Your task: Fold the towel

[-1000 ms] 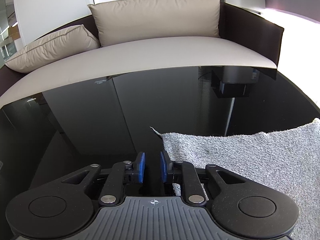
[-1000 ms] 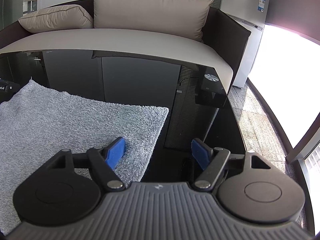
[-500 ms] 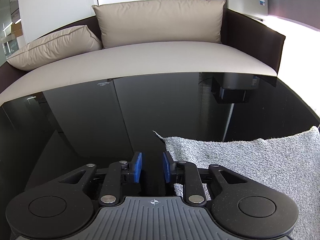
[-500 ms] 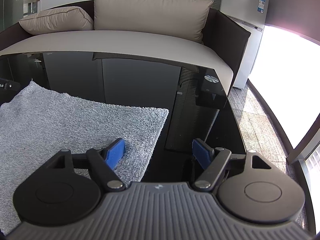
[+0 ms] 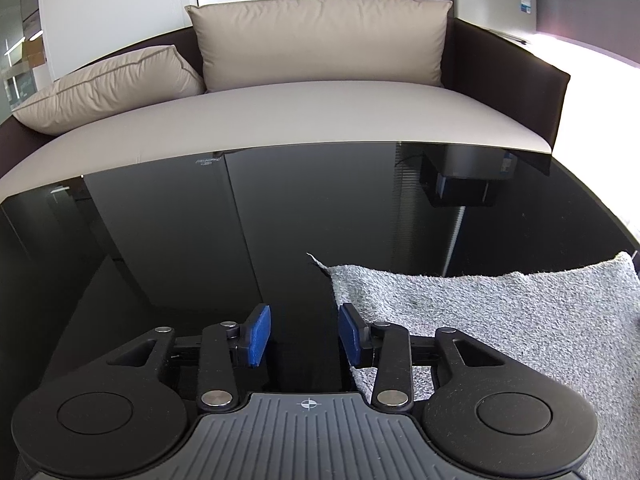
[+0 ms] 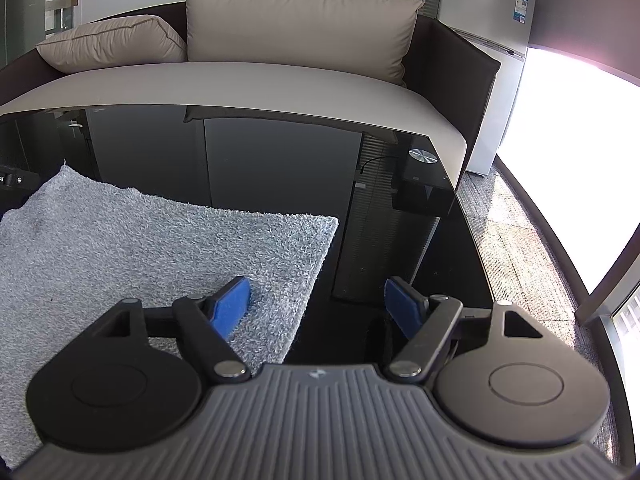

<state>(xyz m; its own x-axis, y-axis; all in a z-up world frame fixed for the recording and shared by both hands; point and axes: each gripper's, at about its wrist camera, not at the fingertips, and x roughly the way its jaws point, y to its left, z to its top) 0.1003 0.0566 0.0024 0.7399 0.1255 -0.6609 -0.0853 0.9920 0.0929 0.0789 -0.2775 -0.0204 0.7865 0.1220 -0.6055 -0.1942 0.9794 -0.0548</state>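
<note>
Grey towel (image 6: 152,256) spread flat on the glossy black bench (image 5: 280,216), one layer as far as can be seen, far edge running across both views and a small tag or loose corner sticking out at its far left corner. Left claw (image 5: 305,336) placed right at the towel's left edge, jaws parted with nothing pinched: left blue pad over bare bench, right pad (image 5: 349,334) at the towel's margin, possibly brushing the pile, hard to confirm from this angle. Just been opening, from nearly closed a second ago to a moderate gap now, with no cloth between the pads at any point. Right claw (image 6: 316,308) released and spread wide, unchanged over that second, straddling the towel's right edge: one pad above the pile, the other above bare bench. Reads as both claws lined up for an edge pick, so the fold itself is not yet begun; the left one now roomy enough to take the near-left edge. Beyond the bench, a beige sofa (image 5: 304,120) with two cushions, and a fridge (image 6: 492,40) off to the right.
</note>
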